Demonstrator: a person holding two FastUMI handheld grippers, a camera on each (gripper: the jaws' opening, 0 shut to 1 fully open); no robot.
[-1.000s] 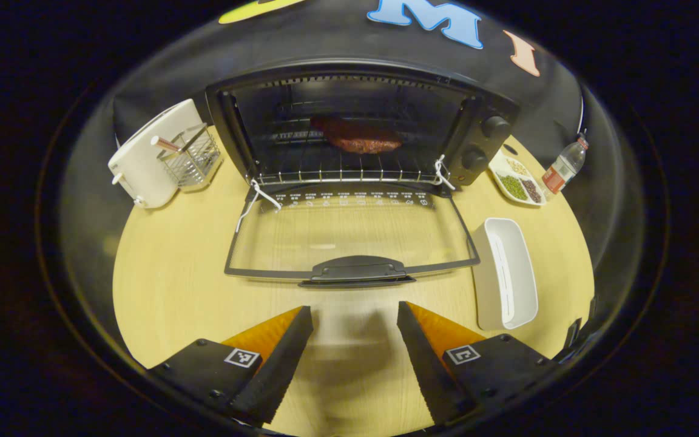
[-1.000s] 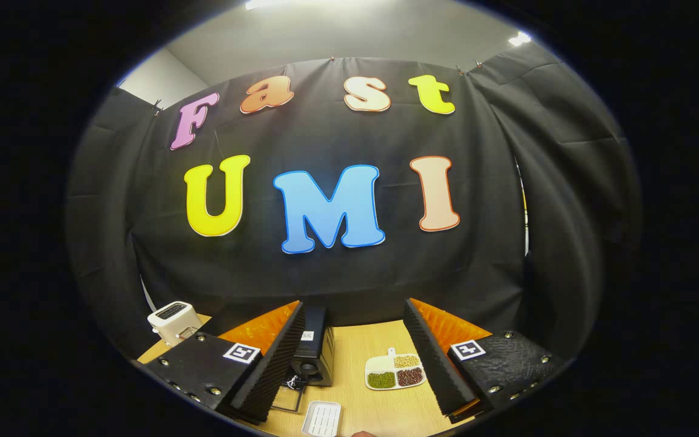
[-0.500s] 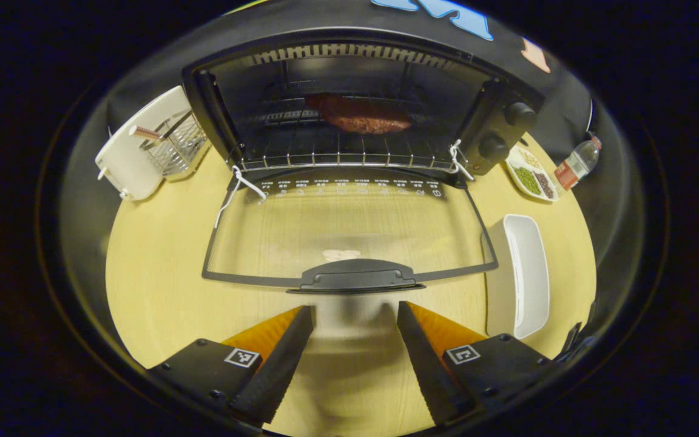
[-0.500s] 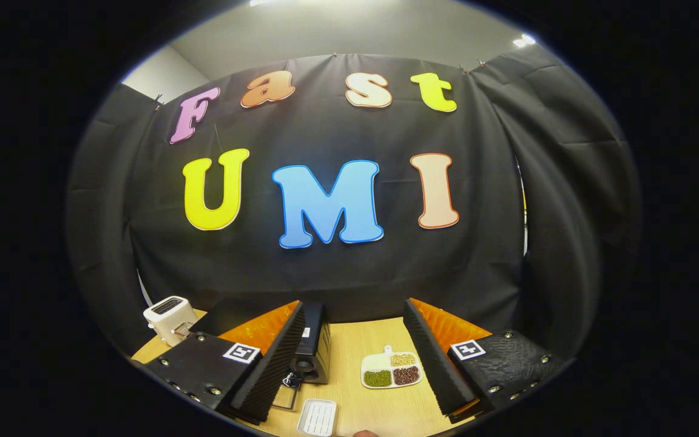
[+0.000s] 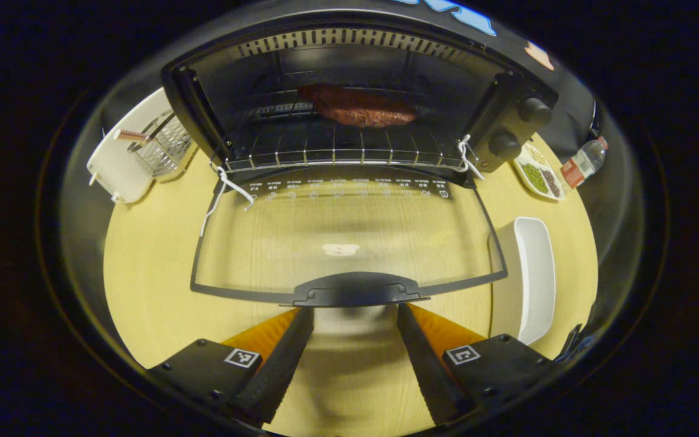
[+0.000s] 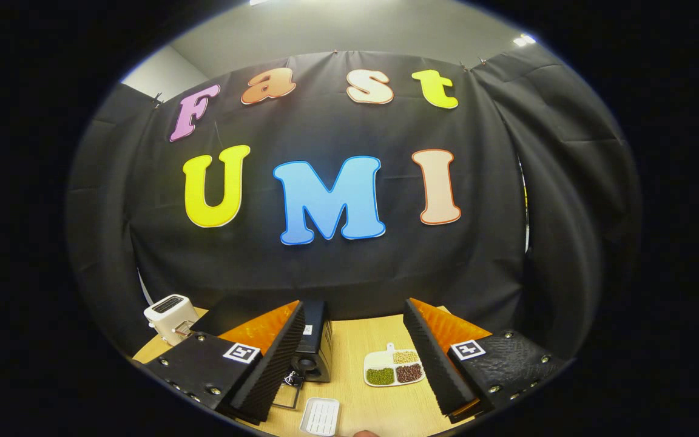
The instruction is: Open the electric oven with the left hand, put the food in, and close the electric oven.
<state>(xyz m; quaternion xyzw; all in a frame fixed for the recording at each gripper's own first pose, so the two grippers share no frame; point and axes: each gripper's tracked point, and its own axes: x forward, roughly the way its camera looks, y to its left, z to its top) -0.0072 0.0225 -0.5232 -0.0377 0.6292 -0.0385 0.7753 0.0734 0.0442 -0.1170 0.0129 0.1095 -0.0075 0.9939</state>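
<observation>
The black electric oven point(image 5: 507, 109) stands open, its glass door point(image 5: 349, 233) folded flat onto the wooden table. A reddish-brown piece of meat point(image 5: 358, 112) lies on the wire rack inside. My left gripper point(image 5: 354, 315) is open, its fingertips just short of the door's black handle point(image 5: 358, 289), one on each side of its middle, with nothing between them. In the right gripper view, my right gripper point(image 6: 354, 318) is open and held high above the table, empty; the oven point(image 6: 313, 352) shows below its left finger.
A white tray point(image 5: 534, 276) lies right of the door. A divided plate of beans point(image 5: 540, 176) and a bottle point(image 5: 580, 165) sit at the far right. A white toaster point(image 5: 116, 167) and wire basket point(image 5: 164, 145) stand left of the oven.
My left gripper has moved forward toward the oven, so the door handle now sits at its fingertips. The right gripper has barely moved.
</observation>
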